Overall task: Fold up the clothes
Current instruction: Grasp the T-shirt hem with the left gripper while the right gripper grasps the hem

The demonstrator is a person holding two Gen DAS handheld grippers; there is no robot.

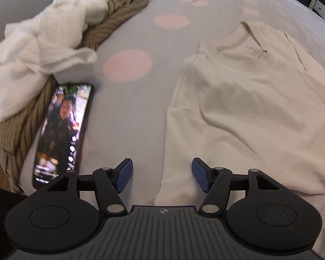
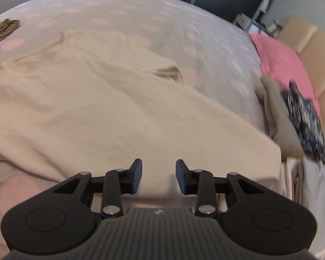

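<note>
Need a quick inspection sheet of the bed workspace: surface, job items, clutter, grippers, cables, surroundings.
Surface: grey bedsheet with pink dots.
Job's things: cream T-shirt lying flat, neck away from the grippers; heap of white and brown striped clothes at left.
Clutter: phone, screen lit, beside the heap.
Grippers: left gripper open over the shirt's left hem corner; right gripper open over the hem, nothing between its jaws.
Cables: nothing seen.
Surroundings: pink pillow, patterned garment at right.

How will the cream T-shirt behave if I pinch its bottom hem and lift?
The cream T-shirt will likely be floppy: it already lies in soft creases on the bedspread. It looks thin, so probably light. Its folded-in sleeve may fall open, since nothing pins it.
</note>
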